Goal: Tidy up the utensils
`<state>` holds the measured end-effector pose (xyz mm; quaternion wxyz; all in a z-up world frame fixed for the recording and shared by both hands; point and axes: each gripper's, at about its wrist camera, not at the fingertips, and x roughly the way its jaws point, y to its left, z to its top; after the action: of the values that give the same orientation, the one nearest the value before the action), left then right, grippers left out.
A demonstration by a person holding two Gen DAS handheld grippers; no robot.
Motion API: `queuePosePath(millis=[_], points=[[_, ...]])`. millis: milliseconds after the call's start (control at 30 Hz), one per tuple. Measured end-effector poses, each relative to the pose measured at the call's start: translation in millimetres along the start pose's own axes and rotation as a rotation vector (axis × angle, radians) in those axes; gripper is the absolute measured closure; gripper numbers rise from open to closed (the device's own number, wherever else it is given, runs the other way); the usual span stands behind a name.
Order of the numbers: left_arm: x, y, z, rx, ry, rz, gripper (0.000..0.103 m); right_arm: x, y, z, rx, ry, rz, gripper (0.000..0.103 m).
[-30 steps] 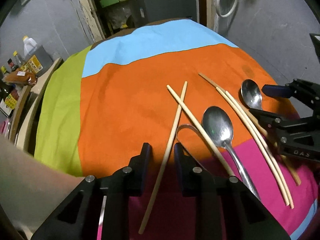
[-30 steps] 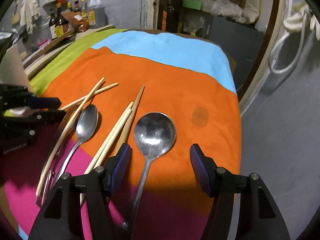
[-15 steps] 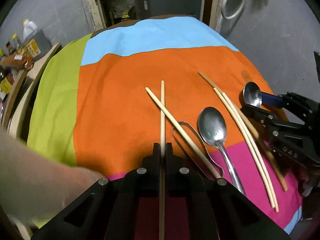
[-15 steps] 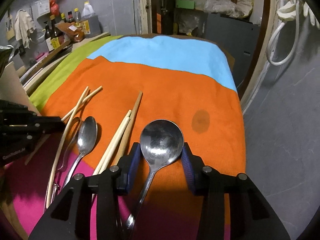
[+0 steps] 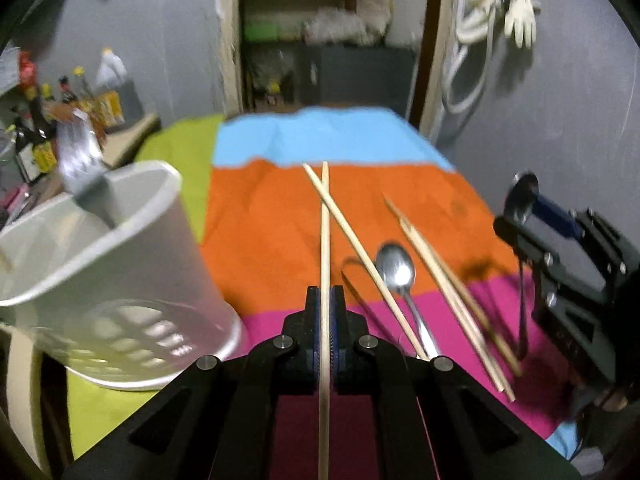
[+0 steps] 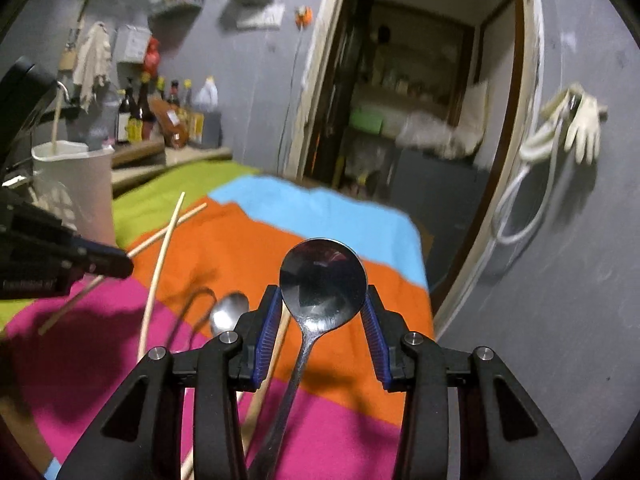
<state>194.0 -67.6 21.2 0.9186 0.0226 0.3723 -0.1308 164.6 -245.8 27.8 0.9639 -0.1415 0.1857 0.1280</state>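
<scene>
Utensils have left the striped cloth surface (image 5: pixel 264 216): your left tool (image 5: pixel 325 316) has clamped a pale wooden chopstick (image 5: pixel 324 240) and lifted it beside the white plastic holder (image 5: pixel 120 272). Your right tool (image 6: pixel 323 322) has closed on the large steel spoon's bowl (image 6: pixel 323 280) and raised it. Both await deposit.
</scene>
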Motion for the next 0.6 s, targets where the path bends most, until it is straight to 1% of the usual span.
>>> queuePosePath(millis=[67,167,200,300,367,400,433,467,500,600], points=[[-12,2,1,-0.019,-0.065,0.01,0.1,-7,3,5,0.004,-0.048,-0.011,0.065],[-34,4,-2,-0.036,-0.19,0.056,0.1,-16,7,12,0.017,-0.115,-0.022,0.065],[-39,5,-2,-0.043,-0.221,0.054,0.1,-18,8,15,0.025,-0.137,-0.022,0.065],[-54,8,-3,-0.071,-0.289,0.054,0.1,-26,12,21,0.046,-0.184,-0.021,0.065],[-61,11,-1,-0.096,-0.312,0.036,0.1,-30,14,27,0.057,-0.21,-0.017,0.066],[-67,13,1,-0.114,-0.331,0.022,0.1,-33,15,29,0.061,-0.222,-0.019,0.083],[-67,18,2,-0.122,-0.342,0.014,0.1,-33,16,33,0.064,-0.231,-0.014,0.103],[-71,21,3,-0.13,-0.358,0.003,0.1,-33,17,35,0.071,-0.227,-0.012,0.098],[-76,23,6,-0.137,-0.379,-0.009,0.1,-32,18,38,0.077,-0.227,-0.009,0.098],[-87,31,9,-0.142,-0.411,-0.01,0.1,-27,20,42,0.102,-0.214,0.033,0.098]])
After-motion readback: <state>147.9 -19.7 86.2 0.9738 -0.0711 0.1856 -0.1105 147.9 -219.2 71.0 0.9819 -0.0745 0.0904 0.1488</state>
